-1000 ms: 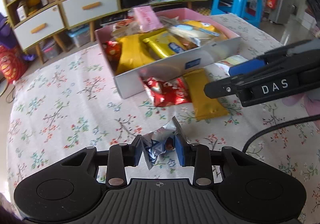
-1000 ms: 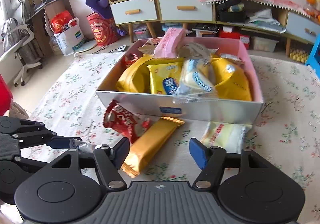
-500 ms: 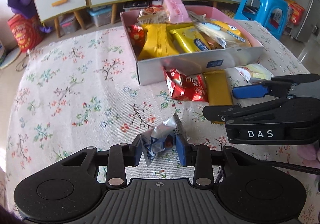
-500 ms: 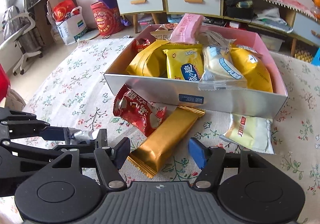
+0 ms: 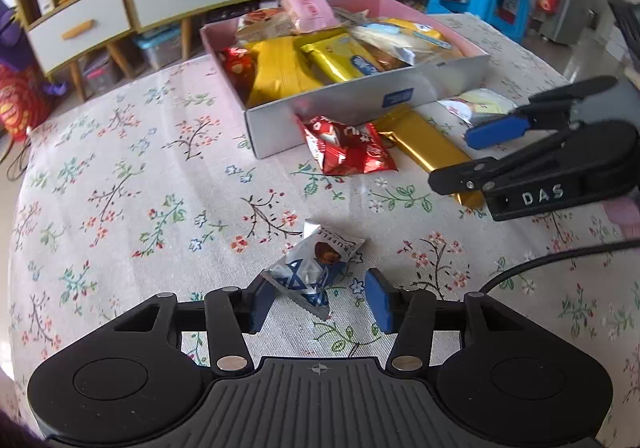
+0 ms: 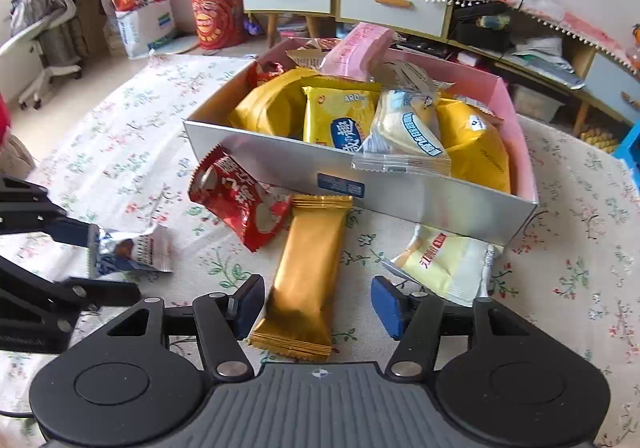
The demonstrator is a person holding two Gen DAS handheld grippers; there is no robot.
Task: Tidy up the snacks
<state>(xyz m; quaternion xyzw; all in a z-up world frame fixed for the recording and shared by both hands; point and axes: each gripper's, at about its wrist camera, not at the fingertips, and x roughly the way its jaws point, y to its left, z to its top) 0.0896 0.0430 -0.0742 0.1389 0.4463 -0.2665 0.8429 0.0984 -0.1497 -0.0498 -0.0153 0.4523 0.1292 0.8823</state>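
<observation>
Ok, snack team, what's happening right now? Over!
Left hand-held gripper opening, truffle packet loose between its jaws. Right hand-held gripper open over gold bar. Snack box full, path clear.

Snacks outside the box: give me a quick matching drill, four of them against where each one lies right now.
Things:
1. truffle packet
2. gold bar
3. red packet
4. pale yellow packet

Places:
A. leaning on the box's front wall near its left corner
B. on the cloth between the left gripper's opening fingers
C. below the box's right front corner
D. between the right gripper's fingers, untouched

Pairs: 1-B, 2-D, 3-A, 4-C
</observation>
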